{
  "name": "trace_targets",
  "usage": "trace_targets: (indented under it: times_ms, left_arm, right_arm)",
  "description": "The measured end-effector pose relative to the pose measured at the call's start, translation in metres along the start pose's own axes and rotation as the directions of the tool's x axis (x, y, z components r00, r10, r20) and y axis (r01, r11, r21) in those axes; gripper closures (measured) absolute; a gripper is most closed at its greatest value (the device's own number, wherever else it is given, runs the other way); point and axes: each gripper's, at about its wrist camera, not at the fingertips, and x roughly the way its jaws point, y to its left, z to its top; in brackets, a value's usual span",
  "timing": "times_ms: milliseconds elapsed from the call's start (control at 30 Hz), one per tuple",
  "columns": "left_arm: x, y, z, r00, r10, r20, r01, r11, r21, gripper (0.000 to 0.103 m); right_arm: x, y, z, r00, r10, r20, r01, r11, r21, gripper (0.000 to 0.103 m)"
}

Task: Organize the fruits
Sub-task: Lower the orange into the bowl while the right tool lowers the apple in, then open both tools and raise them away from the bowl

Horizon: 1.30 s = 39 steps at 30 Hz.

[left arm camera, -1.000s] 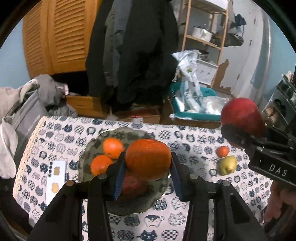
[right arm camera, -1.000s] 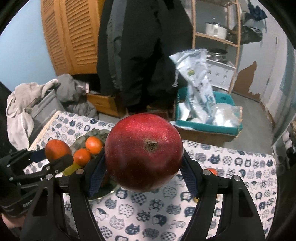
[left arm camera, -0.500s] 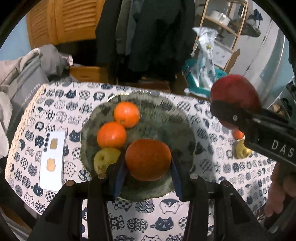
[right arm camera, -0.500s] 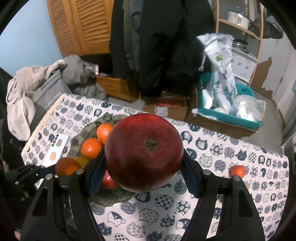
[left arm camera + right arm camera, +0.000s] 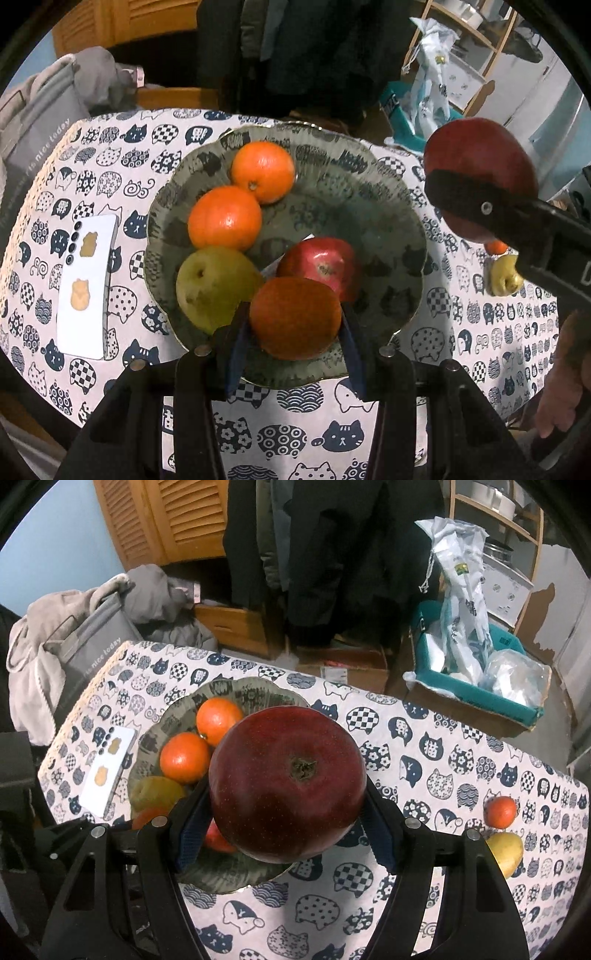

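My left gripper [image 5: 293,328] is shut on a dark orange [image 5: 295,317] and holds it over the near part of the grey-green plate [image 5: 369,192]. The plate holds two oranges [image 5: 225,218], a green pear [image 5: 210,284] and a red apple [image 5: 321,262]. My right gripper [image 5: 286,827] is shut on a big dark red apple [image 5: 286,786], held above the plate's right side [image 5: 229,871]; it also shows in the left wrist view [image 5: 480,177]. A small orange [image 5: 500,812] and a yellow pear [image 5: 506,851] lie on the cloth at the right.
A white phone [image 5: 86,284] lies on the cat-print tablecloth [image 5: 332,435] left of the plate. Beyond the table's far edge are a grey bag [image 5: 88,646], dark hanging coats [image 5: 332,554] and a teal box [image 5: 476,690] with plastic bags.
Both grippers have tilted down and come closer to the plate. The left one with its orange has sunk towards the plate's near part; the right one with the apple now hangs over the plate's right side.
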Motion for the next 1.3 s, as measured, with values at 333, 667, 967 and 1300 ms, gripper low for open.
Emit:
trace_targets:
  times_ms: [333,667,967,1300]
  left_arm:
    - [-0.013,0.014,0.011,0.998,0.012,0.062,-0.009,0.999,-0.038,0.028]
    - [-0.018,0.056,0.029,0.989,0.103,0.11,-0.087,0.986,-0.141,0.028]
    - [-0.013,0.085,0.035,0.979,0.169,0.116,-0.145,0.971,-0.19,0.028]
    - [-0.01,0.095,0.034,0.98,0.17,0.105,-0.146,0.967,-0.207,0.028]
  right_arm:
    - [0.017,0.001,0.008,0.999,0.03,-0.022,-0.029,0.999,0.023,0.029]
    - [0.057,0.013,0.018,0.994,0.072,-0.086,-0.071,0.997,0.017,0.029]
    - [0.098,0.03,0.015,0.982,0.074,-0.175,-0.078,0.997,-0.019,0.029]
    - [0.117,0.035,0.019,0.974,0.061,-0.217,-0.069,0.997,-0.029,0.028]
